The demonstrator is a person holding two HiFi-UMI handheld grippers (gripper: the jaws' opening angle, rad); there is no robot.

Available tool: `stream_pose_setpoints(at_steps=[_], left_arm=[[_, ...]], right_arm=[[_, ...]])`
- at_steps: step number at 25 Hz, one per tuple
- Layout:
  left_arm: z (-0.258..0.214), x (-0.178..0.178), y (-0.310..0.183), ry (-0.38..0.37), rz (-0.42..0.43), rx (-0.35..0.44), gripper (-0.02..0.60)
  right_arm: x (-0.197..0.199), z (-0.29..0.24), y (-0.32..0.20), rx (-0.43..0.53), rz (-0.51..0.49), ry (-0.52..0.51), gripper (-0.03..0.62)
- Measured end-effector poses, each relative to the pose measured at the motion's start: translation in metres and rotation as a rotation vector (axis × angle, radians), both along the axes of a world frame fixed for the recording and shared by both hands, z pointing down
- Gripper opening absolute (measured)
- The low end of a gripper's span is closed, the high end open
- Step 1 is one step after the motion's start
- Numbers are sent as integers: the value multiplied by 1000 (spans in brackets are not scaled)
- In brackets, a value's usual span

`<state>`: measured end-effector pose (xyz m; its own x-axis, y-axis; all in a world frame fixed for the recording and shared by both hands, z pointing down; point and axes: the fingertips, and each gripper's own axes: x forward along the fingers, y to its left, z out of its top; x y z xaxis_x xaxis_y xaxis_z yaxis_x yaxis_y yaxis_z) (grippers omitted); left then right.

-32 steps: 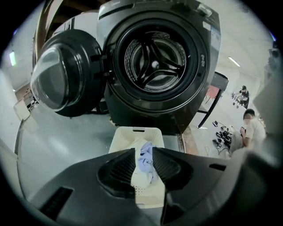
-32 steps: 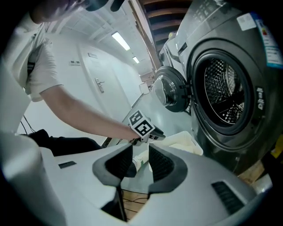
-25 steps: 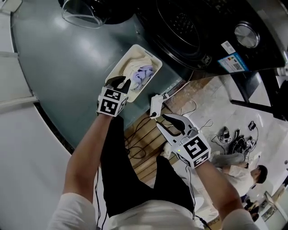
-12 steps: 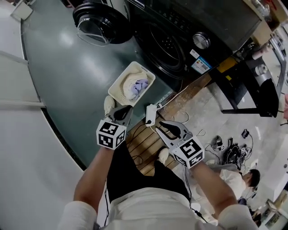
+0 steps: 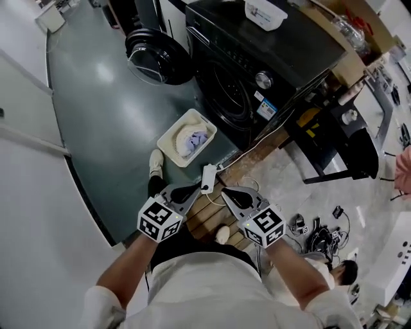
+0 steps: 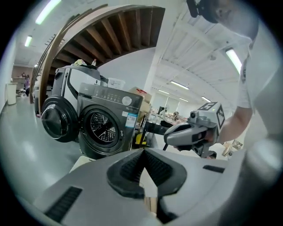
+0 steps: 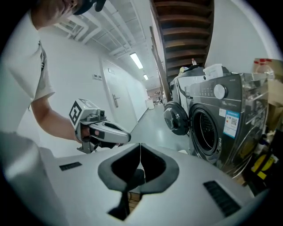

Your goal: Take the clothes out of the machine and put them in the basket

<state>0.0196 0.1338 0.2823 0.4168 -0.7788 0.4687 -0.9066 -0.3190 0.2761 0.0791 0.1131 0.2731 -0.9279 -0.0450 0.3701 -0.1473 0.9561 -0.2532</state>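
Observation:
The black washing machine [image 5: 241,71] stands with its round door [image 5: 154,56] swung open to the left. On the grey floor before it sits the white basket [image 5: 163,141], holding pale and lilac clothes [image 5: 192,138]. My left gripper [image 5: 187,191] is raised well short of the basket, and its jaws have just been closing with nothing between them. My right gripper [image 5: 230,195] hangs beside it and has also just been closing on nothing. In the left gripper view the left gripper [image 6: 142,152] points at the machine's drum [image 6: 102,128]. The right gripper [image 7: 140,145] shows its pads together.
A white power strip [image 5: 209,175] lies at the edge of a wooden slat platform [image 5: 204,215] under me. Cables and small gear [image 5: 314,234] litter the floor at right. A black stand [image 5: 334,148] sits right of the machine, and a white tub [image 5: 264,13] rests on top.
Both grippers have lifted up and back from the basket, which now looks smaller and farther. The right jaws went from wide open to shut, and the left jaws closed the last bit.

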Motion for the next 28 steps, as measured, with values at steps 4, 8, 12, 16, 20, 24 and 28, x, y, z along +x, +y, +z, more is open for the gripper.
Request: stream_pose_setpoints(at_steps=[4,8,12,16,20,24,28], left_arm=[[-29,27,24,-36,47,28,-2],[-49,48,48,-56,52,33,-2],[-51,61,65,-19,20,25,-2],[-54,68,74,36,-32,15,-2],[-53,81,81,24,-23,6,-2],[-55,89,81,5,-21,11,-2],[-52,97,79,-10,-1,-1,-2]], right_arm=[[18,-25,14,28,-22,-24,9],[47,-42,27,35,-10,-32,5],[70,-46,42,46,-23,-14,5],[82,-47,56,44,-34,-5,5],[88,-53,68,56,-45,-16,5],[97,-59,73,71,-41,-27,5],[107,-62,72,82,-27,-32,5]])
